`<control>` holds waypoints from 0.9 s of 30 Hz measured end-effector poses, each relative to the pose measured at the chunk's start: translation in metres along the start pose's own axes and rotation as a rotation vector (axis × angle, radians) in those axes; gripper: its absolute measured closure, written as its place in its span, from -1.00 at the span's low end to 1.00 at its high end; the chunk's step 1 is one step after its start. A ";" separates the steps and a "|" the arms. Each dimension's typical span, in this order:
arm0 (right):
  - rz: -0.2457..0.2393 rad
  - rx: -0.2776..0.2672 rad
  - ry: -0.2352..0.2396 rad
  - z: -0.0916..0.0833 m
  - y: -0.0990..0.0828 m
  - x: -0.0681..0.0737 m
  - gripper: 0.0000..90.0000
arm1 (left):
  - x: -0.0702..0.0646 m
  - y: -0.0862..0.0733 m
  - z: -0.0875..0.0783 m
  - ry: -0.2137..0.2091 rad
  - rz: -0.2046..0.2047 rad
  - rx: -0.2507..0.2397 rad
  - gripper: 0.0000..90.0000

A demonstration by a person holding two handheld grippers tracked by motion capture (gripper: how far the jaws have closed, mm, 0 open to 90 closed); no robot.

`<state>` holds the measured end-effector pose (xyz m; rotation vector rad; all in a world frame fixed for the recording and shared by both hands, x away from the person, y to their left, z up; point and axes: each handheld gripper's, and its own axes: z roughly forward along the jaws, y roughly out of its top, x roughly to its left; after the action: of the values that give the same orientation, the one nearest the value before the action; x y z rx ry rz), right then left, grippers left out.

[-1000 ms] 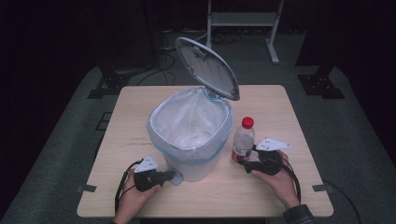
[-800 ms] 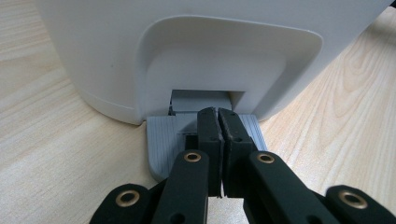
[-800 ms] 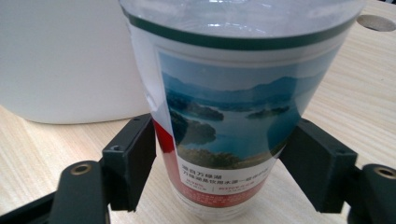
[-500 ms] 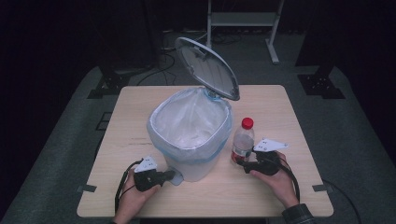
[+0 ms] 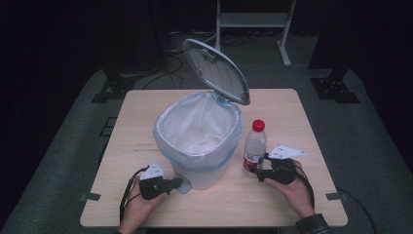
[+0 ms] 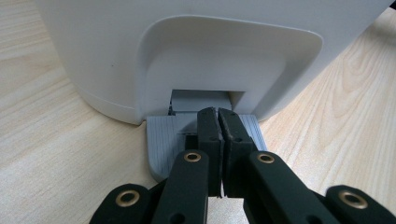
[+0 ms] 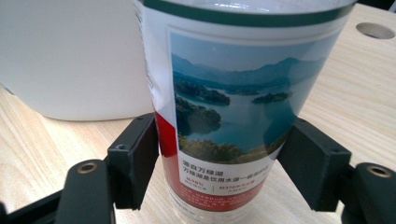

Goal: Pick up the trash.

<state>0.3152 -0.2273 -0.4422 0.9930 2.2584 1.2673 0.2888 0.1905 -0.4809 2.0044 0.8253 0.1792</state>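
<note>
We work at a light wooden table (image 5: 302, 117) that bears a white plastic pedal bin lined with a clear bag (image 5: 199, 141), its grey oval lid (image 5: 216, 70) tipped up and open. Just right of the bin, upright on the wood, stands the clear plastic water bottle with a red cap and a lake-picture label (image 5: 255, 148). Our right gripper (image 5: 259, 173) has just been closing, and its pads now pinch the bottle low on the label. Our left gripper (image 5: 178, 184), jaws pressed together, bears down on the grey ribbed pedal (image 6: 161, 140) at the bin's foot. To do this well, we judge, we must keep the pedal pressed so the lid stays up, lift the bottle straight, and clear the rim before letting go.
</note>
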 end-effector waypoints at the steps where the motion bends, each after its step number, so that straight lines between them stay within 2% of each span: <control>1: 0.001 -0.002 0.002 -0.001 0.000 -0.001 -0.33 | 0.000 0.000 0.000 -0.001 -0.001 0.000 0.96; 14: 0.021 -0.035 0.009 -0.017 0.000 -0.008 -0.33 | 0.001 0.000 0.000 -0.008 -0.008 0.000 0.96; 27: 0.015 -0.054 0.021 -0.030 0.003 -0.006 -0.33 | 0.001 0.000 0.000 -0.009 -0.008 0.000 0.96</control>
<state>0.3027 -0.2485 -0.4240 0.9834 2.2238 1.3435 0.2896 0.1911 -0.4811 2.0003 0.8274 0.1662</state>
